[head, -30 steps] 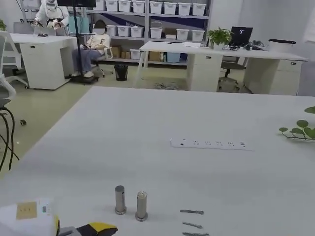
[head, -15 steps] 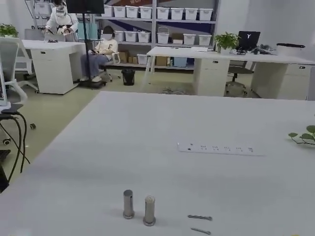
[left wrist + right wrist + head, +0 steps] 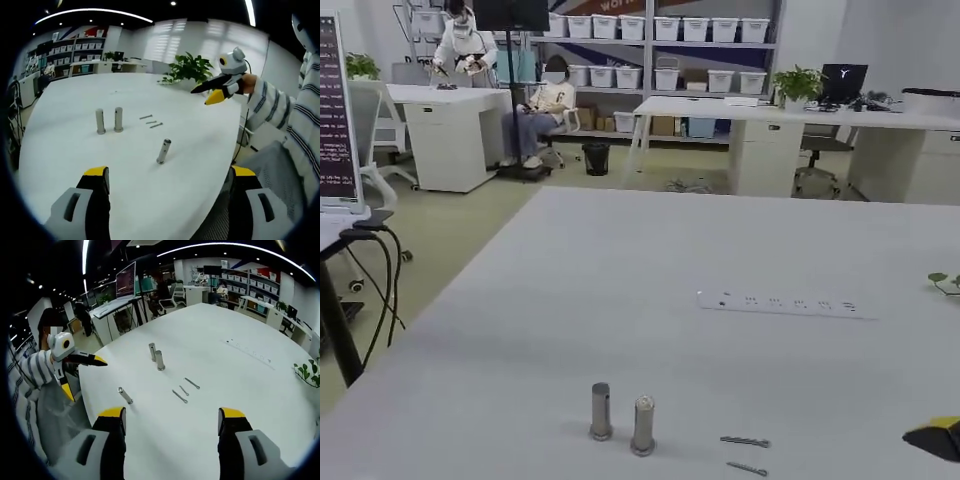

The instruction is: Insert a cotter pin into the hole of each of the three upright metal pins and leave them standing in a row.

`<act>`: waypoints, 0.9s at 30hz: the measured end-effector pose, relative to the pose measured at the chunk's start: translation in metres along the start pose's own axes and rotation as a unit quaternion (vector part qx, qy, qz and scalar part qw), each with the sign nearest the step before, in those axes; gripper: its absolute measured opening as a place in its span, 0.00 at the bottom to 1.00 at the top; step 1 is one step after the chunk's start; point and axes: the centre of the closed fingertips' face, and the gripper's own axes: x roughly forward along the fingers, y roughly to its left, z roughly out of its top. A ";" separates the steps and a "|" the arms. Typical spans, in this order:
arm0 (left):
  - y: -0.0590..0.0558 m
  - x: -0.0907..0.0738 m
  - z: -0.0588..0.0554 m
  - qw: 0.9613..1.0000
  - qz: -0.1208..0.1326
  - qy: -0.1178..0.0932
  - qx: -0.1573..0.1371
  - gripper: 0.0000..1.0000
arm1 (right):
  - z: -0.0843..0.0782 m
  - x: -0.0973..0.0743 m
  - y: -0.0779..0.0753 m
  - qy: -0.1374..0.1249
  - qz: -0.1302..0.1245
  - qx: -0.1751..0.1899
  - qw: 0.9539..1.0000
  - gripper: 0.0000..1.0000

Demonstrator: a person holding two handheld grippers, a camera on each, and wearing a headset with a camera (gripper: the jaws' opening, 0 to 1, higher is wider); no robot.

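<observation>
**Two Pins Stand, One Lies Flat as Cotter Pins Wait Loose**

Two silver cylindrical metal pins stand upright just beside each other on the broad white surface (image 3: 620,290), the left upright pin (image 3: 601,411) and the right upright pin (image 3: 643,425). Near them, to the right in the head view, lie thin grey cotter pins (image 3: 745,441), flat on the surface and touching none of the metal pins. The left gripper view shows three of these in a loose, roughly parallel group. A third silver metal pin (image 3: 163,151) lies on its side, apart from the standing pair and closer to the person.

The left hand-held gripper (image 3: 169,175) hangs above the near edge of the surface, its yellow-tipped jaws spread wide with nothing between them. The right hand-held gripper (image 3: 173,414) is likewise held over the surface with its jaws wide apart and empty. The left gripper view shows it gripped by a hand in a striped sleeve.

A long white power strip (image 3: 785,304) lies farther back on the surface. A green leafy plant (image 3: 307,372) sits at its far edge.
</observation>
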 end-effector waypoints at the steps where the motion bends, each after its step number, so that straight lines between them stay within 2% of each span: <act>1: 0.000 -0.001 0.000 1.000 0.001 -0.002 -0.001 0.99 | 0.001 0.001 -0.001 -0.001 0.001 0.001 1.000 0.71; 4: -0.002 -0.003 -0.001 1.000 0.004 -0.007 -0.007 0.99 | 0.004 0.005 -0.003 -0.002 0.011 -0.003 1.000 0.69; 8: -0.003 -0.002 -0.006 1.000 0.005 0.000 -0.010 0.99 | 0.003 0.012 -0.007 0.018 0.016 -0.035 0.999 0.67; 17: -0.008 -0.001 -0.008 1.000 0.002 0.001 -0.019 0.99 | 0.011 0.030 -0.013 0.033 0.030 -0.068 0.997 0.60; 24: -0.008 -0.001 -0.008 1.000 0.007 0.000 -0.014 0.99 | 0.006 0.045 -0.011 0.053 0.053 -0.075 0.994 0.55; 27: -0.009 -0.001 -0.008 1.000 0.010 0.000 -0.013 0.99 | 0.005 0.054 -0.009 0.059 0.065 -0.093 0.992 0.51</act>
